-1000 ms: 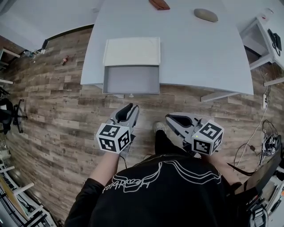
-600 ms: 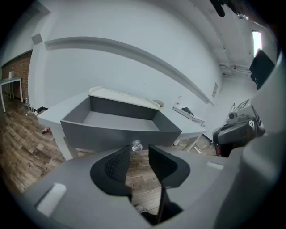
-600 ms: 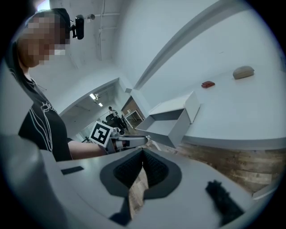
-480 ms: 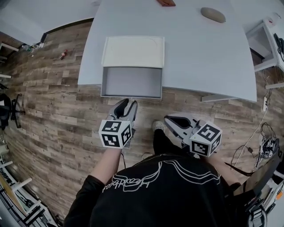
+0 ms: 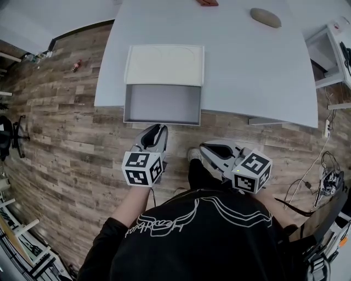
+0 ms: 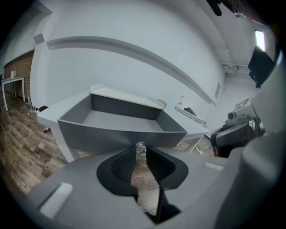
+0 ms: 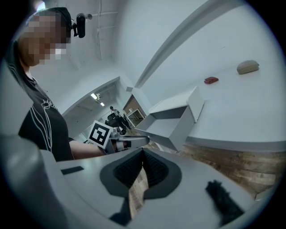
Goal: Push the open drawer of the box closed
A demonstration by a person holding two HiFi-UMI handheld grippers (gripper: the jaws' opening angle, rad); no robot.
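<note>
A white box sits at the near edge of the pale table, and its grey drawer is pulled out over the wooden floor. My left gripper hovers just short of the drawer's front wall, apart from it. Its jaws are closing, with a narrow slit left and nothing between them. In the left gripper view the drawer front fills the middle, and its small knob shows just past my left gripper. My right gripper hangs lower right, shut and empty, looking sideways at the drawer.
A brown oval object and a red thing lie at the table's far side. A white side table stands to the right, with cables on the floor below it. The person's shoe is between the grippers.
The left gripper has moved forward, so the gap to the drawer front has shrunk. The right gripper has shifted slightly left. The drawer stays pulled out.
</note>
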